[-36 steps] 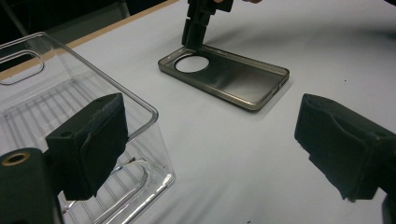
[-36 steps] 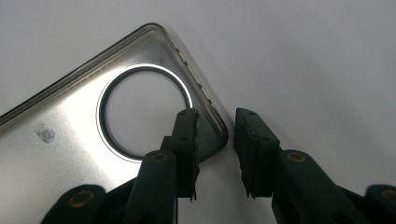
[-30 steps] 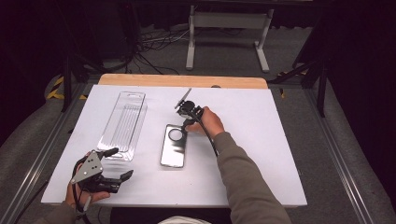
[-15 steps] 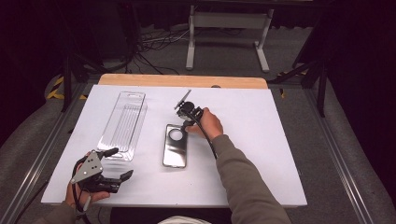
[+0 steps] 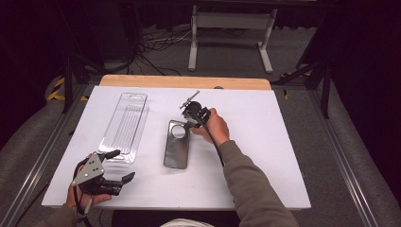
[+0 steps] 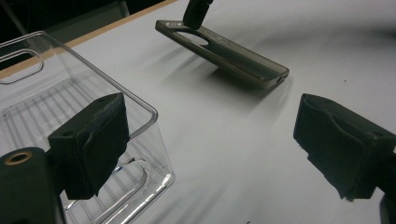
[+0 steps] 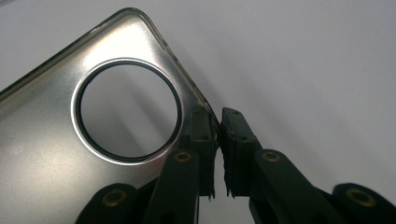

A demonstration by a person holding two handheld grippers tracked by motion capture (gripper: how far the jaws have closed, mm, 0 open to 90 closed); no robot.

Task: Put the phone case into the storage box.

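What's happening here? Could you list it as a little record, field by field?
Held thing: phone case, grey, with a round hole
Its pose: hole end lifted, other end on the table
Right gripper: shut on the case's edge beside the hole
Left gripper: open, holding nothing, at the near left
Nearby: clear plastic tray, left of the case

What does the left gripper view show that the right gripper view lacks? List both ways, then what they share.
Left gripper view, of the two: the clear tray beside its open jaws, and the phone case tilted, far end lifted. Right gripper view: how the right gripper pinches the case's rim. Shared: the case, its round cutout, the white table.
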